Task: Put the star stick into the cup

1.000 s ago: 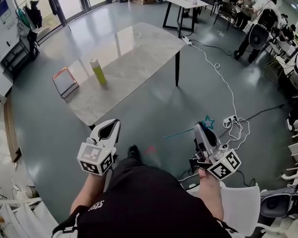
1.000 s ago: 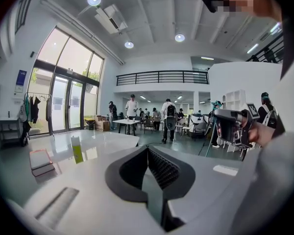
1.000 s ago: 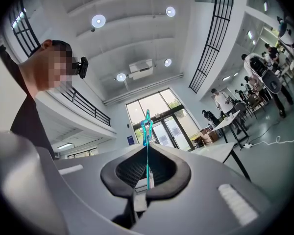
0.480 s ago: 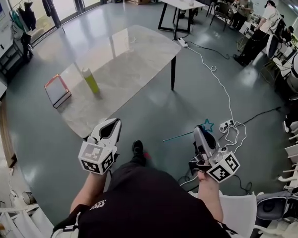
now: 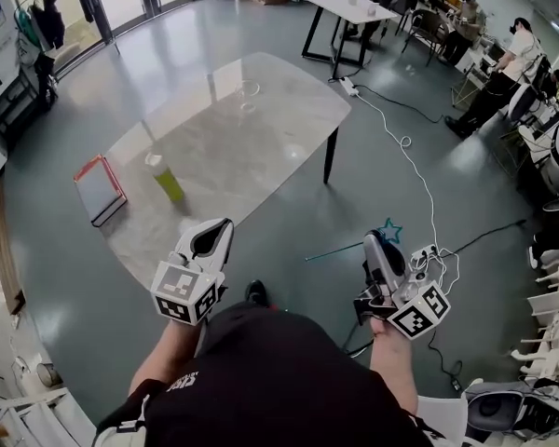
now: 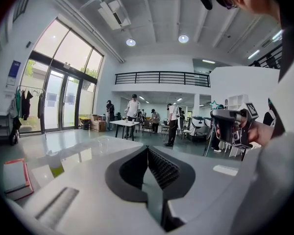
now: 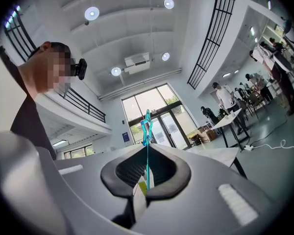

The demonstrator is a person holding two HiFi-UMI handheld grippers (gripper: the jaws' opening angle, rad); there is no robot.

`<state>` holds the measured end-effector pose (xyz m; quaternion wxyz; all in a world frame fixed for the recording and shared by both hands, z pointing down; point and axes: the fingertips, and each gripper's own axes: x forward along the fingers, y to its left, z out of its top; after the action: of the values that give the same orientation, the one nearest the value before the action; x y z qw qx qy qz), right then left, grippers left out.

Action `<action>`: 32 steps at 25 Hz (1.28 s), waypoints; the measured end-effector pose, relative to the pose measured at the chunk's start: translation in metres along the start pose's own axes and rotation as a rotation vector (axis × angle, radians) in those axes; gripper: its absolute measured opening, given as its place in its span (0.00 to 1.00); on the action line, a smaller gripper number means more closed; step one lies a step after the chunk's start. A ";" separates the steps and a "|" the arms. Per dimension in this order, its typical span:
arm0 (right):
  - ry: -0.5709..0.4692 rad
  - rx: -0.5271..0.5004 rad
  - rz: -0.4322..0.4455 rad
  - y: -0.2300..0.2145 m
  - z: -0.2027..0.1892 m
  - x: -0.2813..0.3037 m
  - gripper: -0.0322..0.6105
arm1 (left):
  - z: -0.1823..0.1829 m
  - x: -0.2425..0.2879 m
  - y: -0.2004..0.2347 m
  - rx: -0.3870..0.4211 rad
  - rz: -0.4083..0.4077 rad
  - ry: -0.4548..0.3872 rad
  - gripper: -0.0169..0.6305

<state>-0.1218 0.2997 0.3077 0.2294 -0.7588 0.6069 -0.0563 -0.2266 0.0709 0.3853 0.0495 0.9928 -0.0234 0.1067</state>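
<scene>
Short of the counter [image 5: 261, 110] holding the cup [image 5: 166, 177], right hand-held gripper [image 5: 374, 242] points forward, pinching the star stick [image 7: 147, 151]; left hand-held gripper [image 5: 214, 231] alongside, closed, empty.

The cup [image 5: 165, 175] stands on the surface [image 5: 270, 101], in its near left part, and a flat board [image 5: 98, 189] lies left of it at the surface's left end. The left hand-held gripper [image 5: 220, 225] is at the surface's near edge, in front of the cup and apart from it. The right hand-held gripper [image 5: 374, 241] is well to the right, over the floor [image 5: 289, 231], with the star stick [image 7: 147, 160] between its jaws. A power strip [image 5: 430, 248] lies on the floor just right of it. A smaller table [image 5: 349, 3] stands behind the surface.
</scene>
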 end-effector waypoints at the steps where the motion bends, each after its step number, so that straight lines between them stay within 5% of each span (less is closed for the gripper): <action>1: -0.002 0.003 0.001 -0.007 0.002 0.011 0.08 | 0.002 0.008 0.006 0.000 -0.003 0.004 0.03; 9: 0.001 -0.004 0.036 -0.037 0.011 0.102 0.08 | 0.025 0.059 0.056 0.013 -0.027 0.004 0.03; 20: 0.062 0.040 0.077 -0.110 0.007 0.174 0.08 | 0.020 0.125 0.108 -0.038 0.053 0.024 0.03; 32: 0.143 0.098 0.291 -0.248 0.050 0.282 0.08 | 0.058 0.241 0.130 -0.094 0.284 0.000 0.03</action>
<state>0.1909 0.0856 0.3120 0.2281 -0.6449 0.7217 -0.1060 0.0133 -0.0733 0.3927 0.0806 0.9761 -0.1684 0.1116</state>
